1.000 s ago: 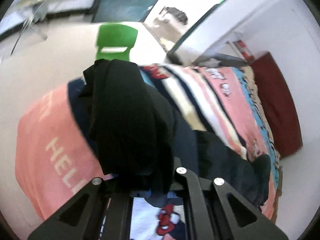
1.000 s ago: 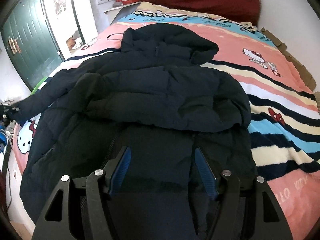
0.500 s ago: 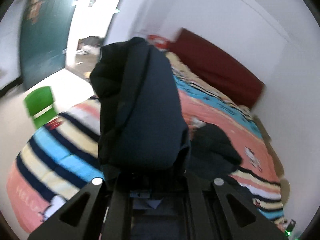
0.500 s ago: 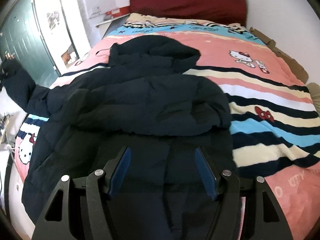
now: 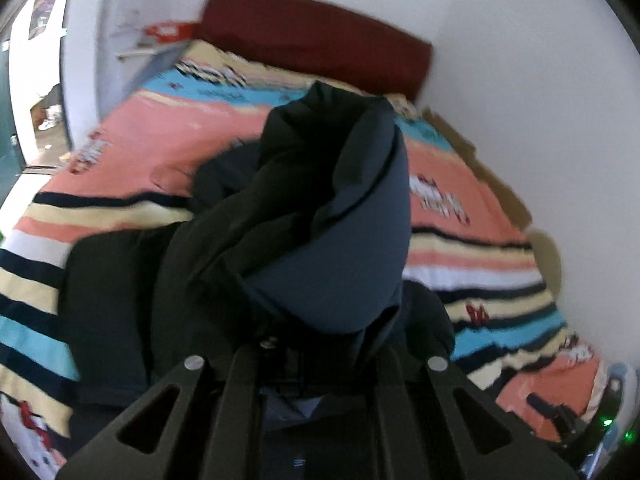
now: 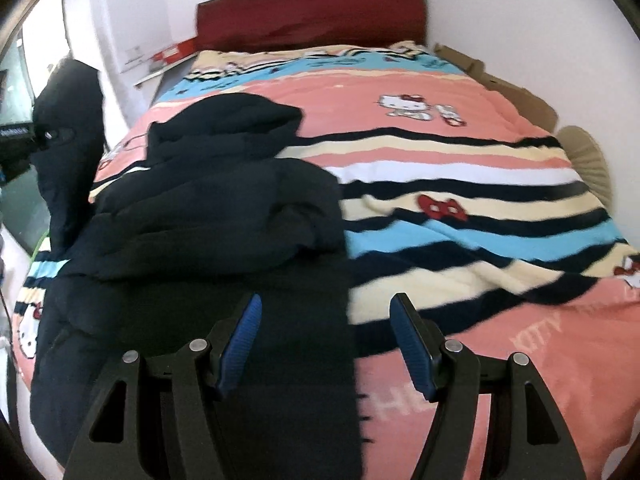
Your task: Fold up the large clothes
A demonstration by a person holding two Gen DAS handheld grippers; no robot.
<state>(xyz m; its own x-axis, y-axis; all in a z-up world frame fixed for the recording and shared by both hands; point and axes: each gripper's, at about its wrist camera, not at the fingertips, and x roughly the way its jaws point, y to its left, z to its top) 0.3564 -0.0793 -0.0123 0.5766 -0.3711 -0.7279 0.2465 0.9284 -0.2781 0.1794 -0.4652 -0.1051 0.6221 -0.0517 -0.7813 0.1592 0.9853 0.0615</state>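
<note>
Navy padded fabric is filling the left wrist view: the left gripper point(image 5: 316, 364) is pinching the sleeve point(image 5: 352, 216) of the dark puffer jacket point(image 6: 208, 216), its jaws pressed together on the cuff end so that the sleeve is bunching up over the tool and hiding the fingertips. From the right wrist view that same sleeve is hanging raised at the left edge of the bed, lifted clear of the bedding, which looks like the way to carry it across the body of the jacket for a fold; holding it by the end is letting the rest of the sleeve trail behind. The right gripper point(image 6: 326, 344) is hovering with its blue pads point(image 6: 244, 340) apart and nothing between them, over the jacket's lower hem and the bedspread beside it, probably waiting to pin or smooth the body while the sleeve is crossing. The jacket itself is lying on the left half of the bed, hood toward the headboard point(image 6: 312, 12), one sleeve already folded across the chest. Underneath, a striped cartoon-cat bedspread point(image 6: 460, 184) in pink, cream, blue and navy is covering the mattress, soft and slightly rumpled. White walls are enclosing the bed on the right, with flattened cardboard point(image 6: 500, 76) wedged along that side and a doorway at the far left.
</note>
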